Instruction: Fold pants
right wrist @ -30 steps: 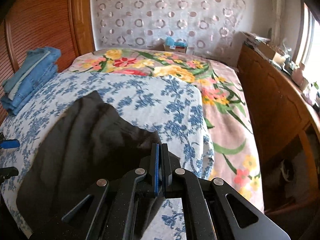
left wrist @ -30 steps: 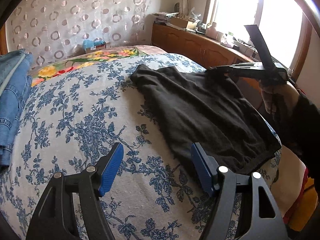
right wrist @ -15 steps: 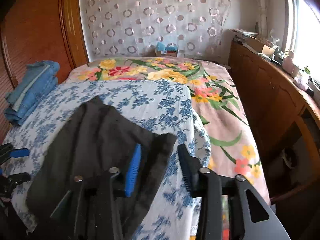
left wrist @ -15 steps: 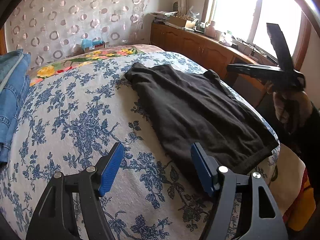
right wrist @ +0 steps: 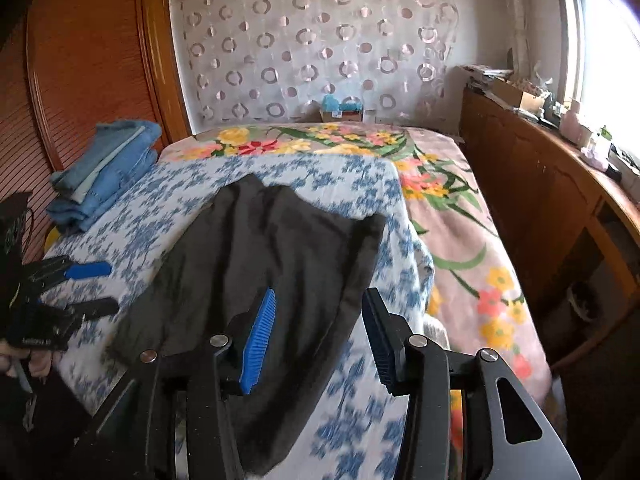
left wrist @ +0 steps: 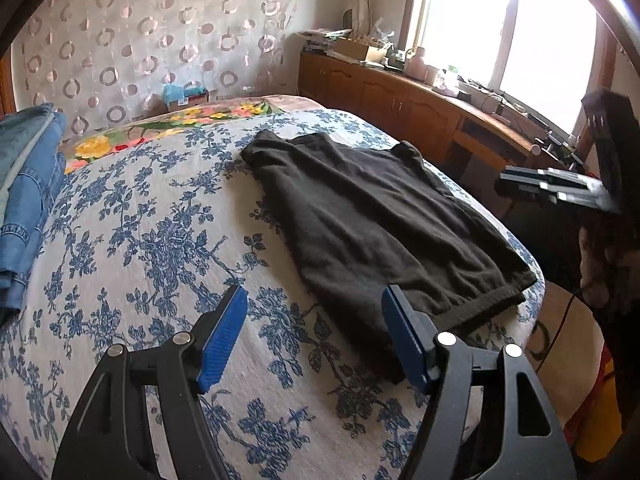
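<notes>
1. The black pants (left wrist: 380,220) lie folded flat on the blue-flowered bedspread (left wrist: 140,240), near the bed edge that faces the wooden cabinets (left wrist: 400,100); the waistband end points away from the flowered quilt at the far end of the bed.
2. Seen from the right wrist, the same pants (right wrist: 260,260) run from a far corner by the quilt down toward the camera, with one corner lying by the bedspread's edge.
3. The left gripper (left wrist: 314,336) hovers over the bedspread just beside the near corner of the pants. Its blue pads stand wide apart with nothing between them; the right-hand pad sits over the cloth's edge, though contact cannot be told.
4. The right gripper (right wrist: 318,336) hangs above the pants' long edge. Its jaws have just been opening and now stand apart; the cloth lies below the gap, not pinched.
5. In the left wrist view the right gripper (left wrist: 556,188) shows side-on, off the bed on the cabinet side of the pants, held by a hand (left wrist: 600,264).
6. A stack of folded blue jeans (right wrist: 104,168) rests on the bedspread, well apart from the pants, on the side toward the wooden wardrobe (right wrist: 80,60).
7. A flowered quilt (right wrist: 320,144) covers the bed beyond the pants, under the ring-patterned curtain (right wrist: 320,40).
</notes>
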Motion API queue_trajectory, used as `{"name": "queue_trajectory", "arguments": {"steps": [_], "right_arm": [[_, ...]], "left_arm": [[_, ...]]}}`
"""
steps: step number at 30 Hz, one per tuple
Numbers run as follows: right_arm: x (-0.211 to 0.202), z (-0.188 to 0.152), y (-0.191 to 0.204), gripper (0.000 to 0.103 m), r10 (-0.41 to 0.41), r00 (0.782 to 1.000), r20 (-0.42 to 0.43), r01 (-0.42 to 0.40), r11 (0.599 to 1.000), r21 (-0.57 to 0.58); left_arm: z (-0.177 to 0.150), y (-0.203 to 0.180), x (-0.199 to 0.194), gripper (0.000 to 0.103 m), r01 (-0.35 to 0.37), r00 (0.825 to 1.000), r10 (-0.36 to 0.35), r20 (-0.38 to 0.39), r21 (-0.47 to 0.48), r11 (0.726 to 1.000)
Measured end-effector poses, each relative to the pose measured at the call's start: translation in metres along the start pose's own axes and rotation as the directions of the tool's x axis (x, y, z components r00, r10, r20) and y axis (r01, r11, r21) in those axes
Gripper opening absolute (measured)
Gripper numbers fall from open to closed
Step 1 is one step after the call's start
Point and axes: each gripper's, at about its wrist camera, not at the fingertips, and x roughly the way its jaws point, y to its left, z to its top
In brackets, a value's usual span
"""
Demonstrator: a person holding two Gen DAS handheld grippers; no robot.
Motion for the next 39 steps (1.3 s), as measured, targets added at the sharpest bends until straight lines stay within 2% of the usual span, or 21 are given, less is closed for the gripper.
{"name": "queue_trajectory", "arguments": {"steps": [5, 16, 22, 26, 36, 37, 39], "right_arm": [[-0.009, -0.019, 0.004, 0.047, 0.0, 1.0, -0.022, 0.0, 1.0, 0.003], [-0.02, -0.031, 0.016, 0.047, 0.028, 0.999, -0.042, -0.027, 0.999, 0.024], [-0.02, -0.039, 0.022, 0.047, 0.023, 0.999, -0.044, -0.021, 0.999, 0.03], [-0.021, -0.044, 0.02, 0.047, 0.004, 0.999, -0.037, -0.002, 0.999, 0.033], [-0.026, -0.056, 0.015, 0.047, 0.014, 0.999, -0.033, -0.011, 0.995, 0.095], [-0.026, -0.056, 0.014, 0.047, 0.015, 0.999, -0.033, -0.012, 0.995, 0.1], [-0.025, -0.056, 0.014, 0.047, 0.019, 0.999, -0.034, -0.015, 0.994, 0.11]], "left_arm": [[-0.005, -0.006, -0.002, 0.071, 0.006, 1.0, -0.006, -0.003, 0.003, 1.0], [-0.012, -0.023, 0.002, 0.071, 0.069, 0.998, -0.068, -0.013, 0.009, 0.998], [-0.017, -0.027, 0.003, 0.061, 0.091, 0.995, -0.091, -0.028, 0.0, 0.996], [-0.019, -0.028, 0.007, 0.055, 0.075, 0.996, -0.075, -0.043, -0.009, 0.997], [-0.025, -0.033, 0.016, 0.054, 0.057, 0.995, -0.058, -0.076, -0.015, 0.998], [-0.025, -0.033, 0.016, 0.052, 0.057, 0.995, -0.058, -0.076, -0.017, 0.998], [-0.025, -0.033, 0.016, 0.042, 0.069, 0.994, -0.071, -0.078, -0.021, 0.997]]}}
